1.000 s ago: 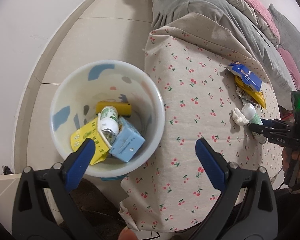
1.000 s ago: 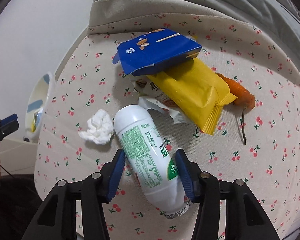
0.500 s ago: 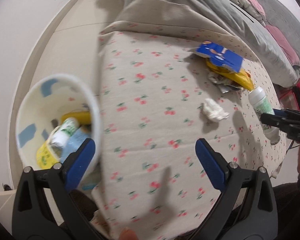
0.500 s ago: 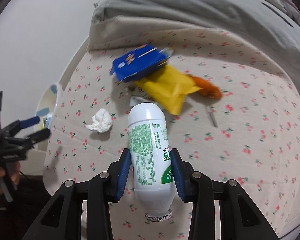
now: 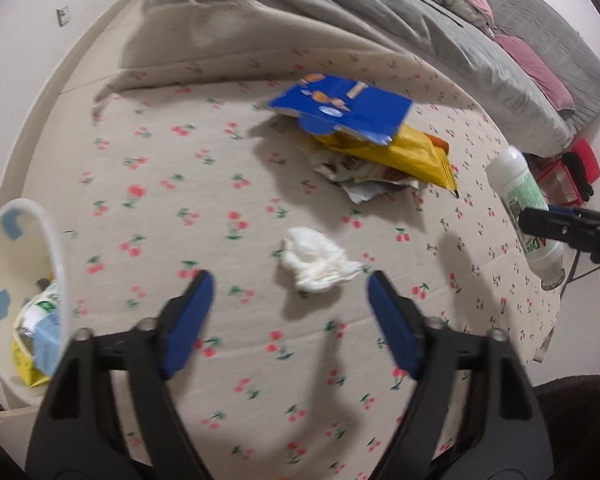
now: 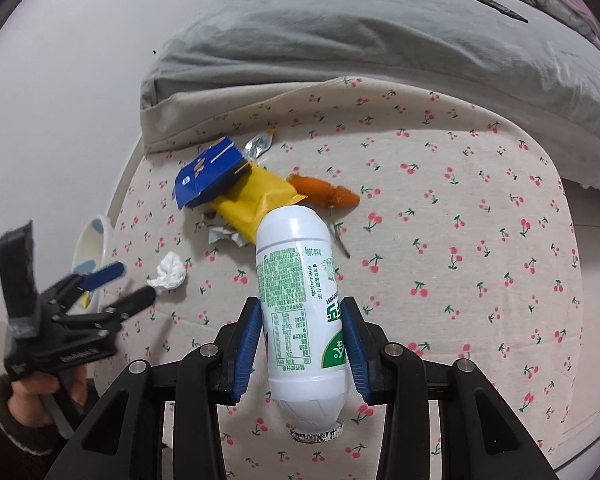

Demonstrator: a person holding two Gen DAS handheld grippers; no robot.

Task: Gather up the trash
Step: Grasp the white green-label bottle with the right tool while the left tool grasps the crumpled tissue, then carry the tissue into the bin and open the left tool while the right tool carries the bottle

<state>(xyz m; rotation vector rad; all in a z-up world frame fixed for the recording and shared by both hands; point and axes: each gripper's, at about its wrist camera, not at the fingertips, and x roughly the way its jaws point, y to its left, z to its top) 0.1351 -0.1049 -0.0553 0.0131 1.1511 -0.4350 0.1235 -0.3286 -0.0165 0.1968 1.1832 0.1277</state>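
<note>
One crumpled tissue lies on the cherry-print worktop, centre frame, just ahead of the left tongs, which are closing with nothing between them; one bin sits at the left edge. Right view: the right tongs clench one white bottle, long axis pointing up-frame; one blue box, one yellow packet remain upper left.

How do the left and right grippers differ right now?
The right gripper clamps a white bottle, lifted off the cherry-print cloth; the left gripper holds nothing. The left's jaws stand wider and are closing toward a crumpled tissue just ahead, untouched; the right's are narrow. Both have blue pads and point down.
</note>
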